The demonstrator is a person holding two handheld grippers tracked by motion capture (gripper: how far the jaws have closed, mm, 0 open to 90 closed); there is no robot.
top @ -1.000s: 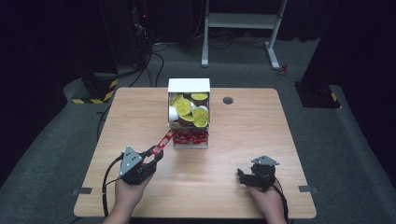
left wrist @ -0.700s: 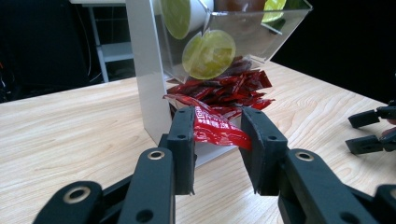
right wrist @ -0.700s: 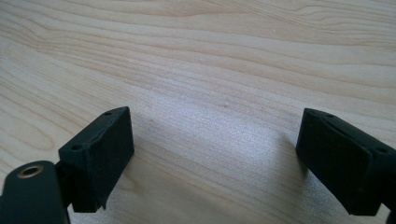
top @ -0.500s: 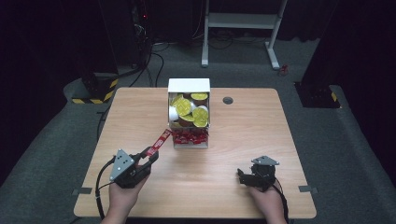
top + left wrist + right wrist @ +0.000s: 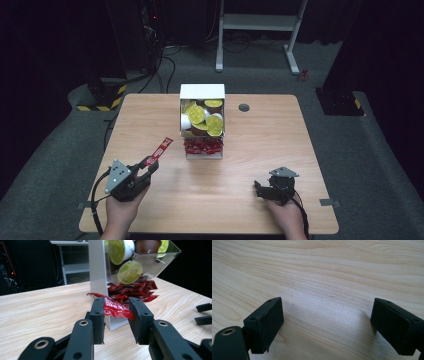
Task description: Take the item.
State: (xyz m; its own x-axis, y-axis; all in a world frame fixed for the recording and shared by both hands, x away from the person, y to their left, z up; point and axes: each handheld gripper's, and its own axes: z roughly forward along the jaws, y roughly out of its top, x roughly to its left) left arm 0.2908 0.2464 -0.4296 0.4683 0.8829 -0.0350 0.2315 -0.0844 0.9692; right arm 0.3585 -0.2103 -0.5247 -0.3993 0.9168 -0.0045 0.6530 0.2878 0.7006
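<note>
A white and clear dispenser (image 5: 202, 92) stands mid-table, its upper bin holding yellow-lidded capsules (image 5: 198, 114) and its lower tray a pile of red packets (image 5: 202, 146). My left gripper (image 5: 150, 167) sits at the near left, shut on one long red packet (image 5: 161, 149) that sticks out up and to the right. In the left gripper view the packet (image 5: 115, 308) lies pinched between the jaws of that gripper (image 5: 116, 312), in front of the dispenser (image 5: 96, 270). My right gripper (image 5: 260, 189) rests open at the near right, over bare wood (image 5: 327, 322).
A dark round grommet (image 5: 244, 107) is set in the table (image 5: 300, 145) right of the dispenser. A white metal stand (image 5: 260, 22) is on the floor behind. Cables trail from both grippers toward the near edge.
My left gripper has drawn back left and toward the person, carrying the red packet away from the dispenser's tray. The right gripper has stayed put.
</note>
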